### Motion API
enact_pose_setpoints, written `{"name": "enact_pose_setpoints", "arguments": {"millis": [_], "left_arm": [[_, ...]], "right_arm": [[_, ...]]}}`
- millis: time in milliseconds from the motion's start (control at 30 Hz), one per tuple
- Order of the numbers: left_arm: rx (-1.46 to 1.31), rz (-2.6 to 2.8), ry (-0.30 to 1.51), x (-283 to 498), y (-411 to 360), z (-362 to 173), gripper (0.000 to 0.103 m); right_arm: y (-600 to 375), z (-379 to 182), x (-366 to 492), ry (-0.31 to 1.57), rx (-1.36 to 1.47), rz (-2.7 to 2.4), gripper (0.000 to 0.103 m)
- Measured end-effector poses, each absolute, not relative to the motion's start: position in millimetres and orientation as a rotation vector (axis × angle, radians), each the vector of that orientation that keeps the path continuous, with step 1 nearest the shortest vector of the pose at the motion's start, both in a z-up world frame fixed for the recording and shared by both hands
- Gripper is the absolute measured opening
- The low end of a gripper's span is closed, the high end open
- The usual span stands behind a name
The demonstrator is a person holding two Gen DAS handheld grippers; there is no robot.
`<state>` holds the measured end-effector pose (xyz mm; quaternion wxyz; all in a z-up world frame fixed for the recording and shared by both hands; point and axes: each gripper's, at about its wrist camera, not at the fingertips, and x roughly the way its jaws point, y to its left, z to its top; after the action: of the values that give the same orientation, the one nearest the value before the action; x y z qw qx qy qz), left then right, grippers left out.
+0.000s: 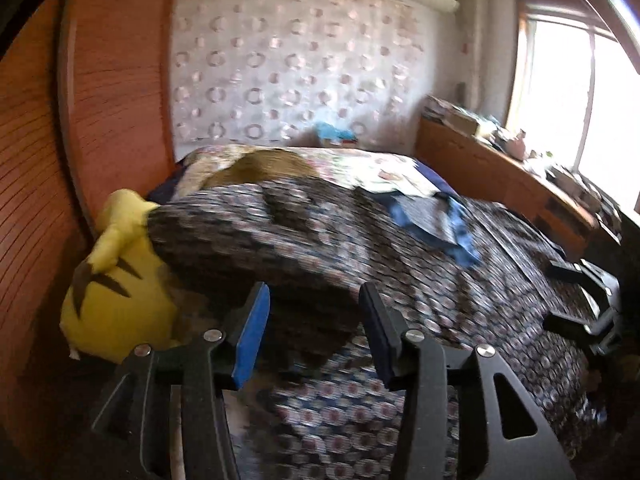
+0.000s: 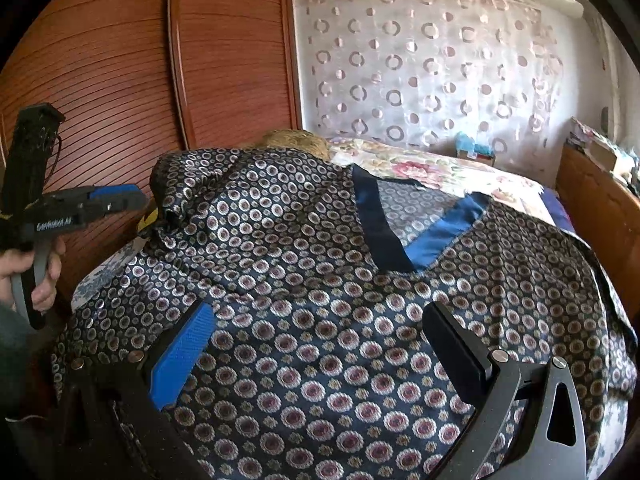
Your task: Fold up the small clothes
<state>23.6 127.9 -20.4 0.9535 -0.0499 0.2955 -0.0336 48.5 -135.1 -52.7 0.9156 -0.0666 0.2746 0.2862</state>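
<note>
- Left wrist view: the left gripper hangs above the near left part of the bed, its jaws parted with nothing between them; one finger carries a blue pad
- The patterned garment, dark with ringed dots, lies spread over the bed; its left part is heaped into a hump, and its blue-trimmed neckline sits further back, right of centre; the picture is blurred, so finer folds cannot be told
- A yellow plush toy lies at the near left, touching the hump of the garment and just beside the wooden wardrobe door
- The right gripper shows at the far right edge, above the cloth
- Right wrist view: the right gripper hovers over the near part of the patterned garment, jaws wide apart and empty
- The garment covers most of the bed, bunched at the far left; its blue neckline band forms a V right of centre
- The left gripper is at the left, in front of the wardrobe door, held by a hand
- A floral bedcover lies beyond the garment, before a curtain with rings
</note>
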Motion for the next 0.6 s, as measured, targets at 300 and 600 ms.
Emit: {"name": "enact_pose_setpoints", "arguments": {"millis": [300, 600], "left_arm": [[-0.178, 0.056, 0.604, 65, 190, -28, 0.073], [-0.301, 0.021, 0.662, 99, 207, -52, 0.073]], "right_arm": [[-110, -46, 60, 0.544, -0.150, 0.652, 0.103], [-96, -52, 63, 0.547, -0.158, 0.692, 0.103]]}}
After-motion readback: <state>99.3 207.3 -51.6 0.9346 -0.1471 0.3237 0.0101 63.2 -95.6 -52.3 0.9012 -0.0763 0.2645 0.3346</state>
